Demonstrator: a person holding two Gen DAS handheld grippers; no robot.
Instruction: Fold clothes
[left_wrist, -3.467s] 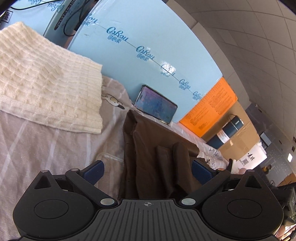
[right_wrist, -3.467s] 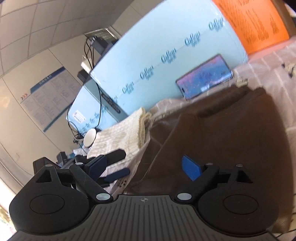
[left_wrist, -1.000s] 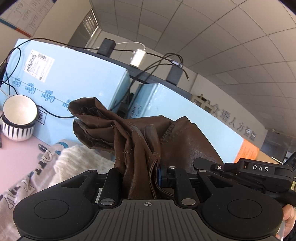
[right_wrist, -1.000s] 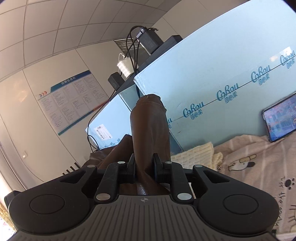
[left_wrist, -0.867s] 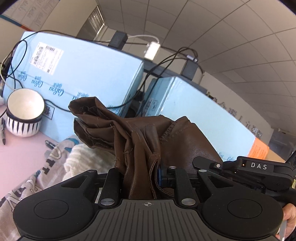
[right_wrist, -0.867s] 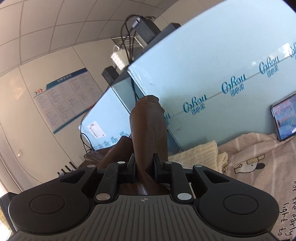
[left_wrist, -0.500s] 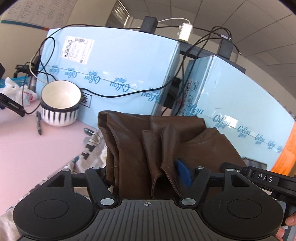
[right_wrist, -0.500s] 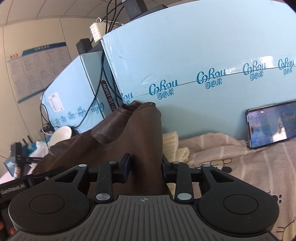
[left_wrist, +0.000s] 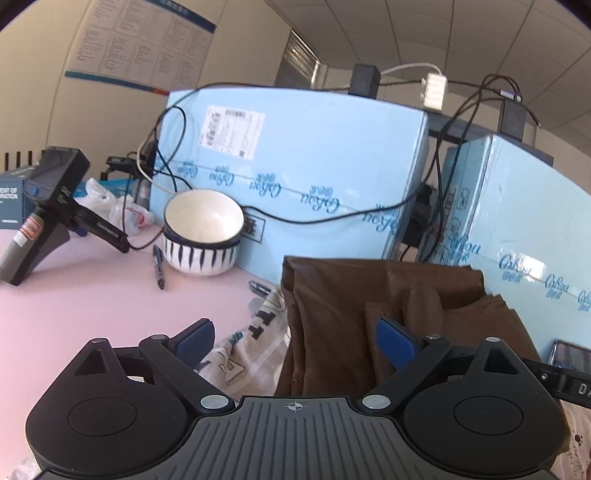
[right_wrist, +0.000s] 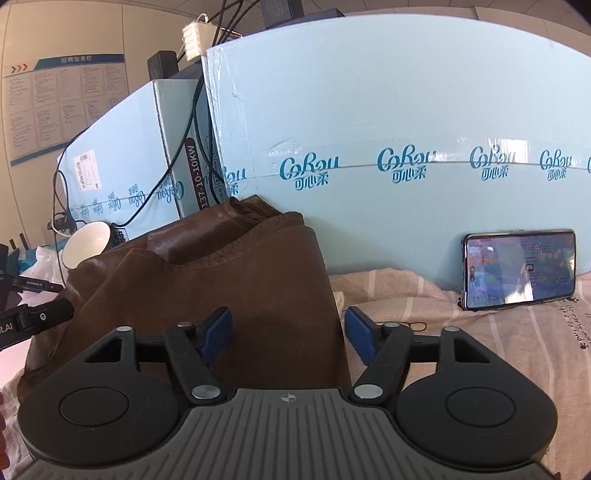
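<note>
A folded brown garment (left_wrist: 351, 295) lies in a stack against the blue boxes; it also shows in the right wrist view (right_wrist: 229, 280). My left gripper (left_wrist: 295, 336) is open, its jaws wide apart over the garment's left edge, its right pad (left_wrist: 393, 339) against a fold. My right gripper (right_wrist: 288, 332) is open, its jaws spread either side of the garment's near end. Neither holds the cloth.
Blue "CoRou" boxes (right_wrist: 406, 166) stand behind with cables over them. A phone (right_wrist: 519, 267) leans on them at the right. A striped bowl (left_wrist: 203, 232), a pen (left_wrist: 159, 266) and a black device (left_wrist: 48, 206) sit on the pink table at left. A printed bedsheet (right_wrist: 480, 332) covers the surface.
Both grippers carried the brown garment left, lowered it onto the stack by the boxes and opened, letting it go. The jaws are now wider than half a second ago.
</note>
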